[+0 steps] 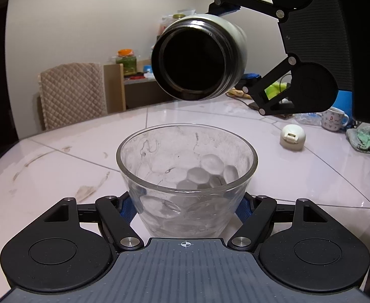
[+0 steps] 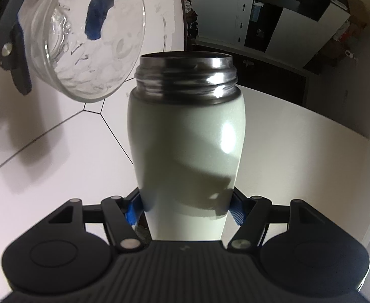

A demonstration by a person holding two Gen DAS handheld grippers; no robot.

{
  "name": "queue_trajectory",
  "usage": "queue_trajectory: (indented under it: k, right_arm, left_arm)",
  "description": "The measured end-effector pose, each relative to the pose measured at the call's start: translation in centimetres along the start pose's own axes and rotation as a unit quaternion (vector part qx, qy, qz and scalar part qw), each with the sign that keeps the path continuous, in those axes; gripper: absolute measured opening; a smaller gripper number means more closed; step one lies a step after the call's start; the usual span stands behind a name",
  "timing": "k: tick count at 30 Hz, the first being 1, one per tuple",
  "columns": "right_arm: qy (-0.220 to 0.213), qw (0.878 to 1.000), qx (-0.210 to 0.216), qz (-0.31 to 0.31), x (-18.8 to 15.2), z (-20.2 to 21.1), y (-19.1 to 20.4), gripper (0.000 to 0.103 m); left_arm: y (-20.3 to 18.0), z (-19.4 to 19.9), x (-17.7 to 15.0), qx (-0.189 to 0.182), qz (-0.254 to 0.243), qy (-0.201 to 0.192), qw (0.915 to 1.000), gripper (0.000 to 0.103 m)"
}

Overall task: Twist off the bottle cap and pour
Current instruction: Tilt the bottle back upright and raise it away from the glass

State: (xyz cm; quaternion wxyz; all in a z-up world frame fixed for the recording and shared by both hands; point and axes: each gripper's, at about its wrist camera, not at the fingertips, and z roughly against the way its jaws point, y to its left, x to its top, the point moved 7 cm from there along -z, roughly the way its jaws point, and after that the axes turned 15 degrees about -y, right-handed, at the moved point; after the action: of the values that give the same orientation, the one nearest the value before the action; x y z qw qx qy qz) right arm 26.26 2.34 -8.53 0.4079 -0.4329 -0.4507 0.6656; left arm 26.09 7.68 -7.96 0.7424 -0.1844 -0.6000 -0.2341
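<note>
A clear dimpled glass (image 1: 187, 171) stands on the white tiled table (image 1: 71, 161), and my left gripper (image 1: 187, 207) is shut on its lower wall with blue pads on both sides. Above and beyond it hangs a pale green steel bottle (image 1: 200, 55), uncapped and tipped so that its dark mouth faces the glass. My right gripper (image 1: 238, 45) is shut on the bottle's body. No stream shows. In the right wrist view the bottle (image 2: 185, 139) fills the middle between my right gripper's (image 2: 185, 209) pads, with the glass (image 2: 84, 43) at upper left. The white cap (image 1: 293, 139) lies on the table at the right.
A patterned mug (image 1: 334, 118) and a crumpled green cloth (image 1: 362, 139) sit near the table's right edge. A quilted chair back (image 1: 71, 93) and a cluttered shelf (image 1: 134, 75) stand behind the table. Dark cabinets (image 2: 273, 25) line the far wall.
</note>
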Motion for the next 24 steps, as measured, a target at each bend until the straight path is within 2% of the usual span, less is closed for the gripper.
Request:
queue_trajectory:
  k: [16,24]
  right_arm:
    - [0.001,0.996,0.022,-0.083,0.6,-0.4,-1.2,0.069]
    - [0.006,0.985,0.04,-0.167,0.4,-0.2,-2.1,0.069]
  left_arm:
    - [0.4,-0.3,-0.4,0.002,0.004,0.003,1.0,0.079]
    - [0.5,-0.7,-0.4,0.006,0.005,0.004,1.0,0.079]
